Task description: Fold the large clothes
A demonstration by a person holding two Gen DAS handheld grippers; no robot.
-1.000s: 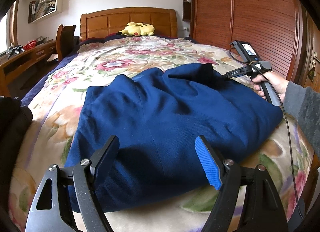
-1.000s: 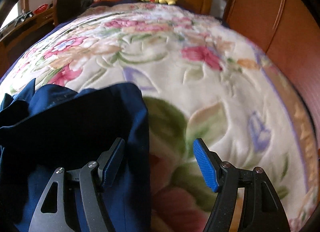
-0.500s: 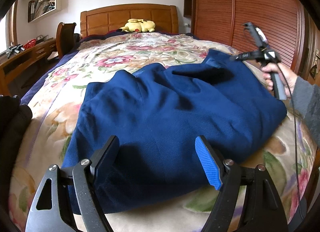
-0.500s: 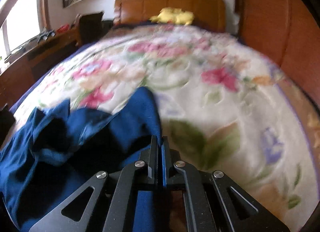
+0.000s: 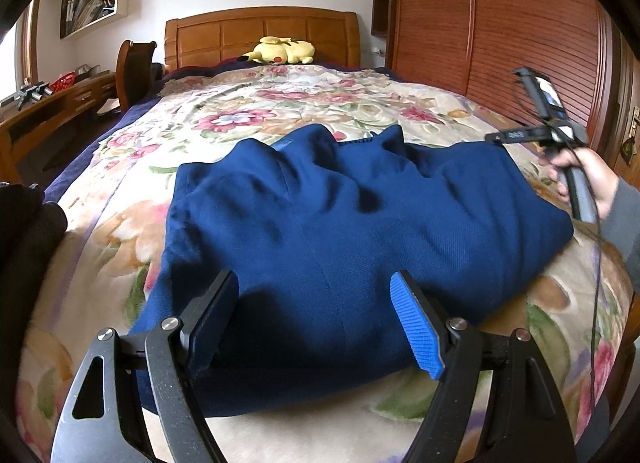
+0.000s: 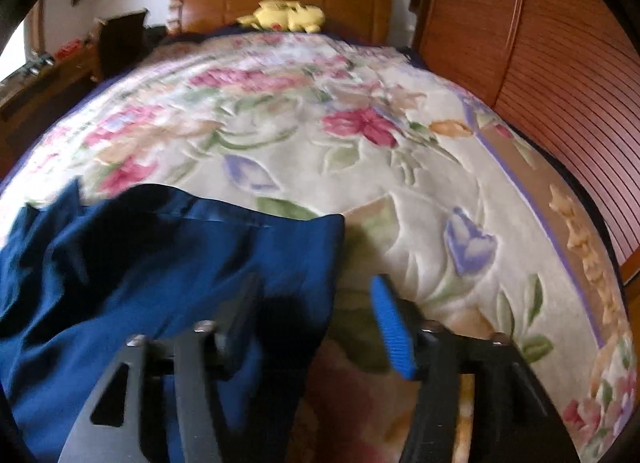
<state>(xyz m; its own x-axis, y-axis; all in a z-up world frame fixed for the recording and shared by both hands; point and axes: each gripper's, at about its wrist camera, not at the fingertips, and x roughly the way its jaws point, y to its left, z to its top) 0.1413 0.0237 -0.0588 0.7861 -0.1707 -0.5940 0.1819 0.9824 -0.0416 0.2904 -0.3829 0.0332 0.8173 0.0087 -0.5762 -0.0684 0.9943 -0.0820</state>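
A large dark blue garment lies spread on the flowered bedspread, rumpled along its far edge. My left gripper hovers open over the garment's near hem, with nothing pinched. Held by a hand in a grey sleeve, my right gripper is at the garment's far right corner. In the right wrist view the right gripper has its jaws opening. The garment's right edge lies below and between them, and the pads do not press on it.
A yellow plush toy rests against the wooden headboard. A slatted wooden wardrobe runs along the right side of the bed. A desk and chair stand left. Dark fabric sits at the near left.
The right gripper shut on the garment's far right part, pulled it out to the right, then let go. That part now lies flat. The left gripper stayed still.
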